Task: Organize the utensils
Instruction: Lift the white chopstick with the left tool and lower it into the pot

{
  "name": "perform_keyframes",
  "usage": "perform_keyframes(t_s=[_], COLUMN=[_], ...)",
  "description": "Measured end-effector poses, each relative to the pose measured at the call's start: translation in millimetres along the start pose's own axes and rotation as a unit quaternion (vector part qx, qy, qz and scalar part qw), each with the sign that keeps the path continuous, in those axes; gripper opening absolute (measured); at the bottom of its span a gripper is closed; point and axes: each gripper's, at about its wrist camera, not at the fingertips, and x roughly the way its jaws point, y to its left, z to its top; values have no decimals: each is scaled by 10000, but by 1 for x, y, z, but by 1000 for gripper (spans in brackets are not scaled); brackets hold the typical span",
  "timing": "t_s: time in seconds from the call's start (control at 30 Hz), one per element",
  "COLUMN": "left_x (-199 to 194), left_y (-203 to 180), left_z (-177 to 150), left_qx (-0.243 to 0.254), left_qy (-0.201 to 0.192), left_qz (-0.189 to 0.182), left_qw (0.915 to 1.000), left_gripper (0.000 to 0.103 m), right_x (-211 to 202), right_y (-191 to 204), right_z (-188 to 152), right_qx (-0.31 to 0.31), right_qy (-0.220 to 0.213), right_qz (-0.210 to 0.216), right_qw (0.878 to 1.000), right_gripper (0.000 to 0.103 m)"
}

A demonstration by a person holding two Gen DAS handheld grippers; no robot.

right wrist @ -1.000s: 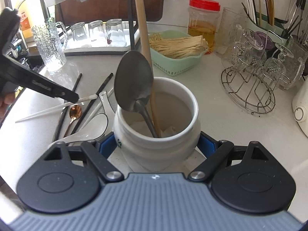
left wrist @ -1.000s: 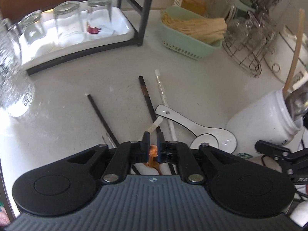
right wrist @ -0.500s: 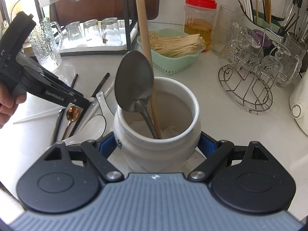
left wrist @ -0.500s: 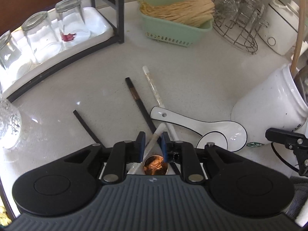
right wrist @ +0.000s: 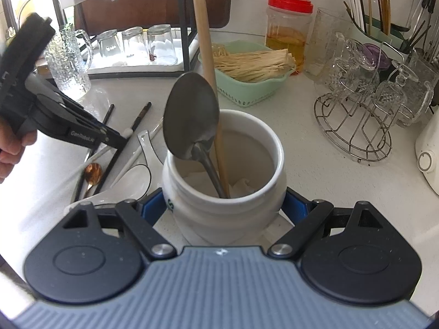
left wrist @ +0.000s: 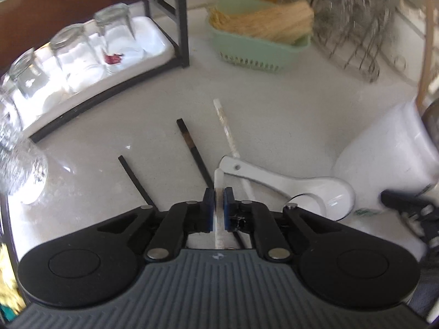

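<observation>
White chopstick (left wrist: 218,192), thin, stiff, light and likely slick, lies among utensils on the desk (left wrist: 274,115) left of the jar (right wrist: 225,192); left gripper (left wrist: 218,197) closing on its far end, right gripper (right wrist: 225,205) clasping the jar.

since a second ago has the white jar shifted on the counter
No. In the right wrist view the white jar sits in the same spot against the green basket and the wire rack.

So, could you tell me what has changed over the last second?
The left gripper is closing on the white chopstick, lifting its end off the counter. The right gripper remains clamped around the white jar; the ceramic spoon hasn't moved.
</observation>
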Motion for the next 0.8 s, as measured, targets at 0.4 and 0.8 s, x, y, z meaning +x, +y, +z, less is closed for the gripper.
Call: perform_keyframes(t_s=[0.4,0.8], left_x=[-85,-160], left_y=[-25,-56], left_z=[-12,-27], left_qx=[-1310,-1921], left_qy=[-973,-1874], left_qz=[320,483], left_qw=[9861,9621], left_gripper=[8,7], right_x=[3,0], right_y=[-3,-1], right_z=[7,1], right_qx=[-362,-633], right_qy=[152,11], right_qz=[289,509], right_qw=[9988,9967], right_gripper=[91,91])
